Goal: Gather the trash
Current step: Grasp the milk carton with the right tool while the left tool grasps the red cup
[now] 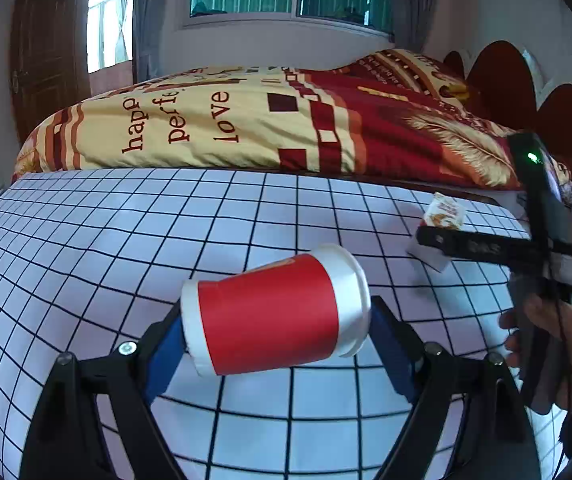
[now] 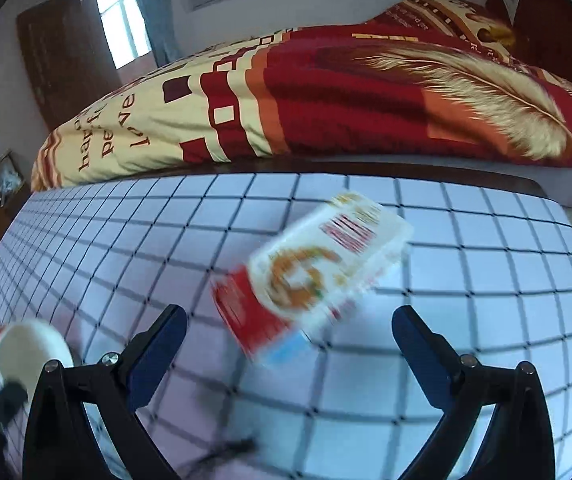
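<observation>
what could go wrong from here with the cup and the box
1. The left hand-held gripper holds the red paper cup sideways, end to end; it could crush or pop out.
2. The right hand-held gripper is open and the box looks blurred, so closing now could miss it.
3. The box is near the checked table's far edge and could be pushed off.

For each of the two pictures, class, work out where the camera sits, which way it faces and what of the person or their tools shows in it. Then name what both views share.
Left wrist: on the left hand-held gripper, facing down and forward over the checked table toward the bed; its fingers clamp a red paper cup; the person's right hand shows.
Right wrist: on the right hand-held gripper, open, facing a blurred snack box.
Shared: table, bed, cup, box.
</observation>
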Demonstrator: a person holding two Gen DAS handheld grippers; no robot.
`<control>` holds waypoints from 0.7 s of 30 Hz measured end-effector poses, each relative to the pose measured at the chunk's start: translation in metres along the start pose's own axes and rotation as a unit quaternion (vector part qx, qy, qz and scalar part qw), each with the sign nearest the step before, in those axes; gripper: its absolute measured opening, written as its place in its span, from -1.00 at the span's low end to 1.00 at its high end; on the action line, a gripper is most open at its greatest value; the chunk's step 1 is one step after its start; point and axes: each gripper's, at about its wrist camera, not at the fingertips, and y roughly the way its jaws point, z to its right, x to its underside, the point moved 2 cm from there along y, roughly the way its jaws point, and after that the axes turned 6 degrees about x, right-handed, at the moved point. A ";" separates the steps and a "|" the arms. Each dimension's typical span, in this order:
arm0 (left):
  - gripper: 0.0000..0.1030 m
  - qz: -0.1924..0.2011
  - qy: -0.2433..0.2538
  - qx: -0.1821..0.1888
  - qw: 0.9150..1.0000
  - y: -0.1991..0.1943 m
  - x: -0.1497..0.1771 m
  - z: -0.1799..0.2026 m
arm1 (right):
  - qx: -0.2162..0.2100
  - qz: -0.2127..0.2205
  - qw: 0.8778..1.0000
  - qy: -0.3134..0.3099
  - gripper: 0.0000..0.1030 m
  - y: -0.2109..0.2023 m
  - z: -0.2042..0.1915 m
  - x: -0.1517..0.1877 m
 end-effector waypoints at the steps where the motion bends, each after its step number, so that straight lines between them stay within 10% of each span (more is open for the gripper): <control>1: 0.66 -0.005 0.000 -0.003 1.000 0.004 -0.002 -0.001 | 0.021 -0.004 1.000 0.004 1.00 0.007 -0.002 -0.004; 12: 0.66 -0.019 0.002 -0.010 1.000 0.018 -0.001 -0.012 | 0.054 -0.014 0.993 -0.103 1.00 -0.001 0.027 0.017; 21: 0.65 -0.026 0.010 -0.016 0.999 0.022 -0.001 0.003 | 0.005 -0.030 0.999 -0.043 0.51 -0.001 0.037 0.006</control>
